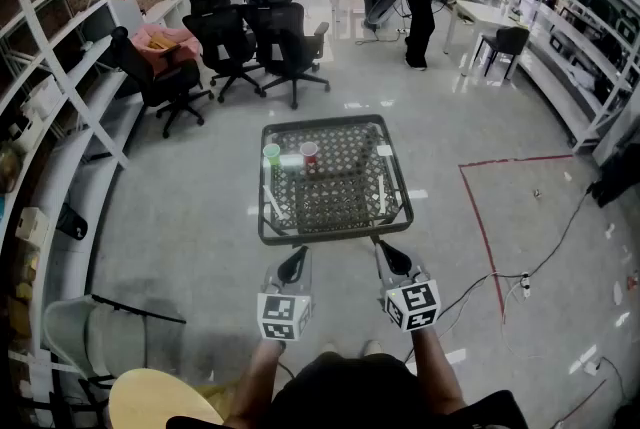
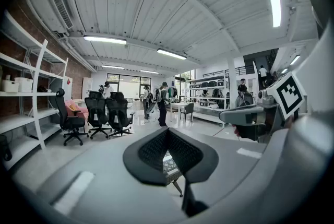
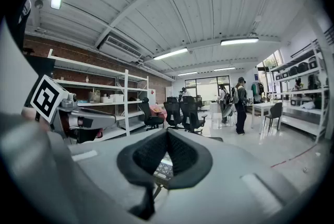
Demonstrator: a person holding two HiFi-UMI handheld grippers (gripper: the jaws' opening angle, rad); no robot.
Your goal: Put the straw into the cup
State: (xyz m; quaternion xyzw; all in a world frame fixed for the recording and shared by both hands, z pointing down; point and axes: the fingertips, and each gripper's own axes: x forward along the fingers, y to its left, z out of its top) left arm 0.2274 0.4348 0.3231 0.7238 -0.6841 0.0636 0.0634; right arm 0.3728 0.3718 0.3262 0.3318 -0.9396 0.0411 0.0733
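Note:
A small black mesh table (image 1: 335, 229) stands on the floor in front of me in the head view. At its far left stand a green cup (image 1: 271, 154) and a red cup (image 1: 309, 153), with a pale item (image 1: 290, 160) between them. I cannot pick out the straw for certain; a small white piece (image 1: 385, 150) lies at the far right. My left gripper (image 1: 293, 266) and right gripper (image 1: 394, 259) hover side by side just short of the table's near edge. Both are shut and hold nothing. Each gripper view shows its own pads pressed together, the left gripper (image 2: 168, 133) and the right gripper (image 3: 167, 135).
Black office chairs (image 1: 262, 42) stand beyond the table, and white shelving (image 1: 60, 117) runs along the left. A red tape line (image 1: 482, 222) and cables (image 1: 520, 282) lie on the floor at the right. A round wooden stool (image 1: 160, 402) is near left. People (image 1: 420, 2) stand far back.

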